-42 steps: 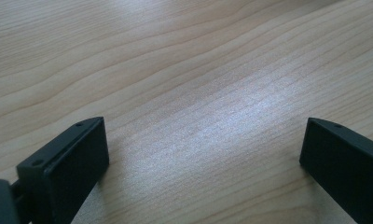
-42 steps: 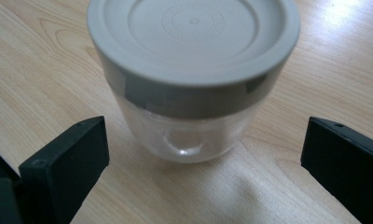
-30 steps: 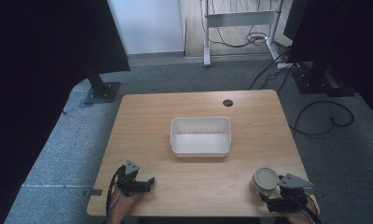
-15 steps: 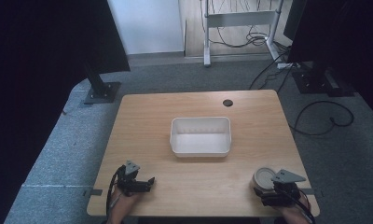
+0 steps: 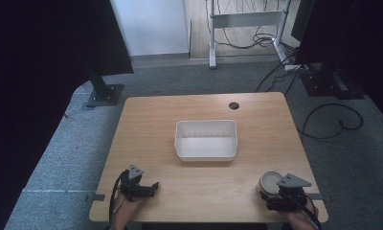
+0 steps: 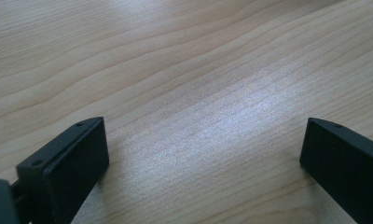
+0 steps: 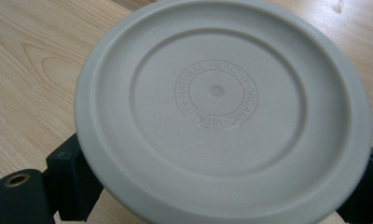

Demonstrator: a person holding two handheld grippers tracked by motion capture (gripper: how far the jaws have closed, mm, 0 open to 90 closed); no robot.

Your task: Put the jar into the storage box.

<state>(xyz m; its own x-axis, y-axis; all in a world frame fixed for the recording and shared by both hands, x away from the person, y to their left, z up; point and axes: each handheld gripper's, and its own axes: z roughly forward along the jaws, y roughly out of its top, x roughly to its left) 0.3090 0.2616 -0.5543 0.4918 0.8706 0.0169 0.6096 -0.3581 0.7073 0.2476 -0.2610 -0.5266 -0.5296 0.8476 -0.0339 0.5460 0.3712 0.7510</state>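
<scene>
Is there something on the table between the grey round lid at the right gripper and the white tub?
Nothing visible. The grey lid sits at the right gripper, and only bare table lies between it and the white tub.

The high view looks forward and down from above the near edge, taking in the whole table (image 5: pixel 146 124). The left gripper view sits very close over bare wood (image 6: pixel 184 93). The right gripper view looks steeply down on a grey lid (image 7: pixel 222 107) (lower right of the high frame (image 5: pixel 271 181)).
</scene>
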